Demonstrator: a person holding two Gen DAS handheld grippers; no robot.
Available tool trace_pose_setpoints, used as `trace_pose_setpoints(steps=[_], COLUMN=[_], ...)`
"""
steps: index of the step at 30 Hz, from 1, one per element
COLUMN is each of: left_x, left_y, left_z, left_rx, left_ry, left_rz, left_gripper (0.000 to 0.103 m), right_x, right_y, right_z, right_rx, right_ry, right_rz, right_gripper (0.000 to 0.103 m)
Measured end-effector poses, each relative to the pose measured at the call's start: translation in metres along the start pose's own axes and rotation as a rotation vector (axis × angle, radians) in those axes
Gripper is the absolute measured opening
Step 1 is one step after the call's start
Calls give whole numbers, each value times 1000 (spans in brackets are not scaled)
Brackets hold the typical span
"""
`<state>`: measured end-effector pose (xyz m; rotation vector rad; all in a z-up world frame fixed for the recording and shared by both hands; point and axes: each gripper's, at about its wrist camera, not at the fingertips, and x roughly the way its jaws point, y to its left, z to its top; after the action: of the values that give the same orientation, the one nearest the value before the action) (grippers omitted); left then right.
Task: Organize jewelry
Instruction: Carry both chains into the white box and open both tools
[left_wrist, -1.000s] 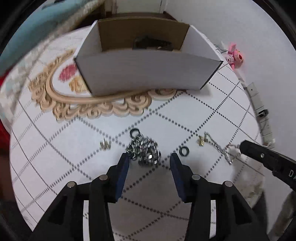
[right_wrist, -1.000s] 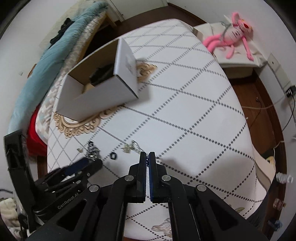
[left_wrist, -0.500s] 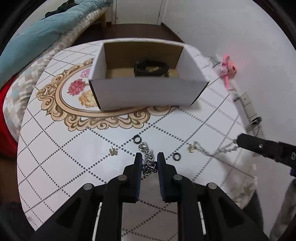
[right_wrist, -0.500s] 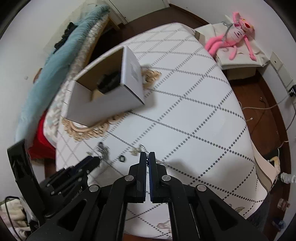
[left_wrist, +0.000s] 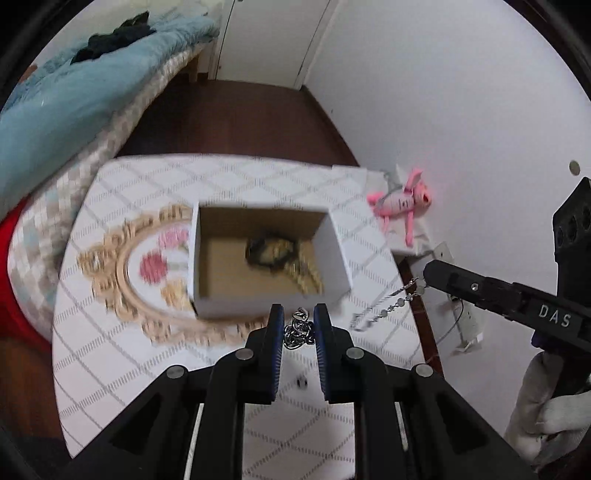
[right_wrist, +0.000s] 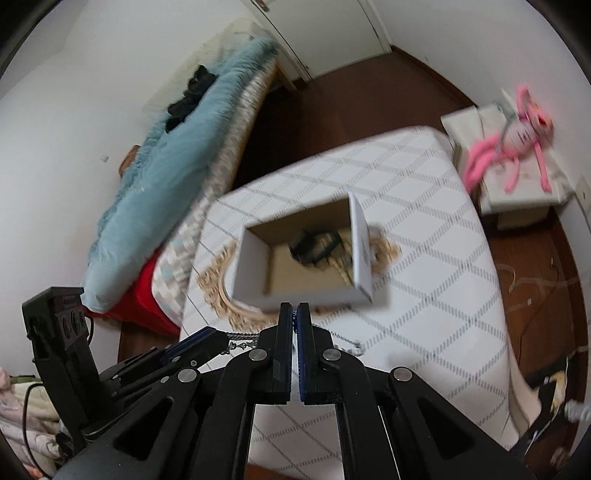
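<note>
Left wrist view: the table (left_wrist: 110, 354) fills the lower middle, and the open box (left_wrist: 334, 254) sits on it at centre, a tangle of jewelry (left_wrist: 271, 251) inside. Just below the box, the chunky chain (left_wrist: 297, 330) hangs between the left gripper (left_wrist: 297, 321) fingers. Right of it, a thin chain (left_wrist: 384, 310) dangles from the right gripper (left_wrist: 428, 275). Bed (left_wrist: 74, 103) upper left, plush toy (left_wrist: 400, 201) right of the box, off the table.
</note>
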<state>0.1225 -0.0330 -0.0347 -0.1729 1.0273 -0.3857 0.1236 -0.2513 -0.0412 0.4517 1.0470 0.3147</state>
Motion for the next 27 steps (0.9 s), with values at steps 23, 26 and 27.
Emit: trace_pose_setpoints(steps=[23,26,27], left_x=[102,101,100], left_y=[64,69,70], left_z=[91,95,95], left_rx=[-34,-47,-47], left_ry=[142,141,141], left_rz=[294,333,351], left_gripper=[76,86,91], right_x=[140,153,155], right_y=[-9,-17,-17], right_z=[106,107,107], right_rx=[-105,-84,-82], right_ry=[174,232,238], right_rz=[-261,-268,-273], right_gripper=[3,4,9])
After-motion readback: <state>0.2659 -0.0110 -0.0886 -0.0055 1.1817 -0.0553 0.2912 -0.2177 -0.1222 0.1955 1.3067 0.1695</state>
